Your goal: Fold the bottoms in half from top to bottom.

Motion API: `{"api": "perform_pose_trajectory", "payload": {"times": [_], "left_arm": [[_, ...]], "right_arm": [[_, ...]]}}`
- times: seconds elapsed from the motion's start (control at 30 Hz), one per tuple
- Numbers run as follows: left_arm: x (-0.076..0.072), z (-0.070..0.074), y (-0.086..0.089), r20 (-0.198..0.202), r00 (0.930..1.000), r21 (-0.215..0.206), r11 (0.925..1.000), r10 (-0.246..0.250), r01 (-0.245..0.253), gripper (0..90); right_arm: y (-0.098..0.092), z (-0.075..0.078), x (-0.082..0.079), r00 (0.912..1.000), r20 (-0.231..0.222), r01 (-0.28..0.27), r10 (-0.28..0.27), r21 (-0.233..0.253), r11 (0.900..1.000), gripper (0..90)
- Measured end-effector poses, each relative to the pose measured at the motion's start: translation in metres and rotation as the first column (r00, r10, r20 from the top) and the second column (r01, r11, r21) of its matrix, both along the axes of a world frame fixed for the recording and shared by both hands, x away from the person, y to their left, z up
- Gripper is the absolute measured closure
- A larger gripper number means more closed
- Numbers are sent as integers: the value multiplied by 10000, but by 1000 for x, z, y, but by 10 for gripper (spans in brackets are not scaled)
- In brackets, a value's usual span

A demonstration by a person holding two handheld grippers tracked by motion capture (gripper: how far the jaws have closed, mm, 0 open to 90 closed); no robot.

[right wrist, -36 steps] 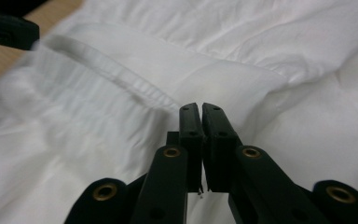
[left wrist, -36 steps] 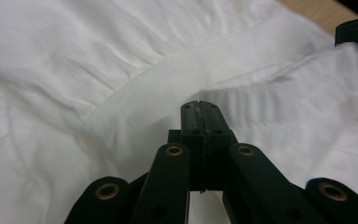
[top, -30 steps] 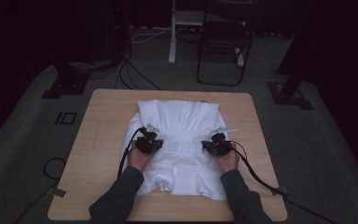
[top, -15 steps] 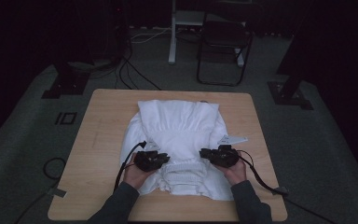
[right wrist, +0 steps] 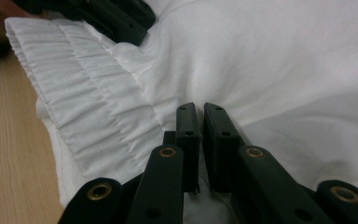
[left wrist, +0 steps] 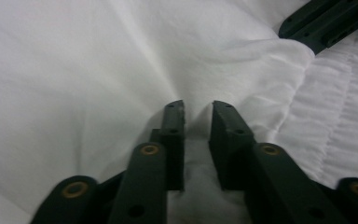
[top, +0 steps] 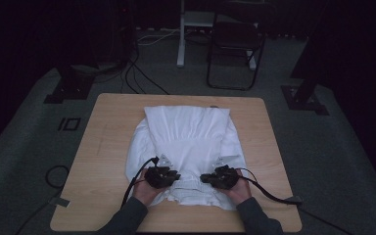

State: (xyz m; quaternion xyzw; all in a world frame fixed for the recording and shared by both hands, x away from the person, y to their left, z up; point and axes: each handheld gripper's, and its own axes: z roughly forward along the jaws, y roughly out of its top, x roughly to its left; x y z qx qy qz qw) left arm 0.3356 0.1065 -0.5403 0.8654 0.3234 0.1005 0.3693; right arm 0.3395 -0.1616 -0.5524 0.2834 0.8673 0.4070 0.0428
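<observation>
Two grippers work a white garment (top: 186, 142) spread over the middle of the wooden counter (top: 103, 147). In the high view we see the left gripper (top: 176, 176) and the right gripper (top: 203, 178) at the garment's near edge, facing each other across a gathered, ribbed band (top: 190, 183), each held by one hand (top: 144, 192) coming in from the bottom. In the left gripper view we find the left gripper (left wrist: 198, 108) with its jaws a narrow gap apart, a pinch of white cloth (left wrist: 121, 70) caught between them; the other gripper's black jaws show at upper right. In the right gripper view the right gripper (right wrist: 200, 109) has its jaws almost together, clamped on a fold of the cloth just beside the ribbed band (right wrist: 84, 107), which lies next to bare counter (right wrist: 9, 163).
</observation>
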Motion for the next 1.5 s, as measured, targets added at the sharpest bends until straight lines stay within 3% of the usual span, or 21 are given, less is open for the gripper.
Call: {"api": "perform_pose_trajectory", "payload": {"times": [0.1,0.17,0.23,0.3,0.33,0.43,0.47,0.57,0.63,0.73,0.77,0.9,0.93,1.07,1.5], "left_arm": [[10,19,3,611,9978,34,9997,253,-256,649],[23,30,4,1041,9927,140,9979,616,-634,624],[41,37,6,1188,9878,18,9948,1006,-1016,602],[61,39,10,1072,9825,-391,9880,1526,-1492,601],[72,37,11,977,9798,-483,9842,1745,-1705,596],[93,24,11,787,9750,-117,9782,2078,-2075,579],[100,15,12,561,9754,27,9769,2132,-2137,580],[105,-2,13,231,9778,-70,9781,2083,-2082,572],[101,-10,18,234,9769,-650,9754,2125,-2106,563],[93,-15,24,239,9770,-1145,9714,2118,-2078,562],[89,-16,24,278,9775,-1165,9719,2090,-2045,562],[72,-18,24,497,9793,-1141,9752,1962,-1896,562],[60,-19,24,595,9810,-1054,9784,1846,-1778,562],[37,-20,24,668,9836,-978,9821,1676,-1608,562],[-5,-22,21,577,9821,-1082,9791,1792,-1723,556]], "right_arm": [[-3,16,7,9936,963,613,-592,-192,9979,670],[-8,29,22,9792,1486,1373,-1382,162,9904,626],[-11,34,39,9688,1527,1905,-1953,450,9806,626],[-13,34,62,9556,1459,2487,-2561,672,9663,627],[-13,32,69,9515,1399,2672,-2740,660,9614,625],[-11,20,96,9380,1043,3275,-3306,462,9437,605],[-10,16,101,9356,980,3371,-3391,374,9407,604],[-7,-3,111,9325,721,3552,-3538,-65,9348,609],[-6,-8,108,9286,949,3599,-3586,44,9330,610],[-6,-9,103,9235,1122,3686,-3669,59,9296,611],[-6,-11,96,9218,1458,3637,-3593,-37,9315,611],[-7,-12,83,9210,1559,3617,-3571,-16,9323,611],[-7,-13,78,9213,1548,3614,-3568,-18,9324,611],[-11,-14,48,9312,1594,3327,-3277,-48,9430,612],[-13,-16,6,9312,1653,3309,-3250,-90,9436,609]]}}
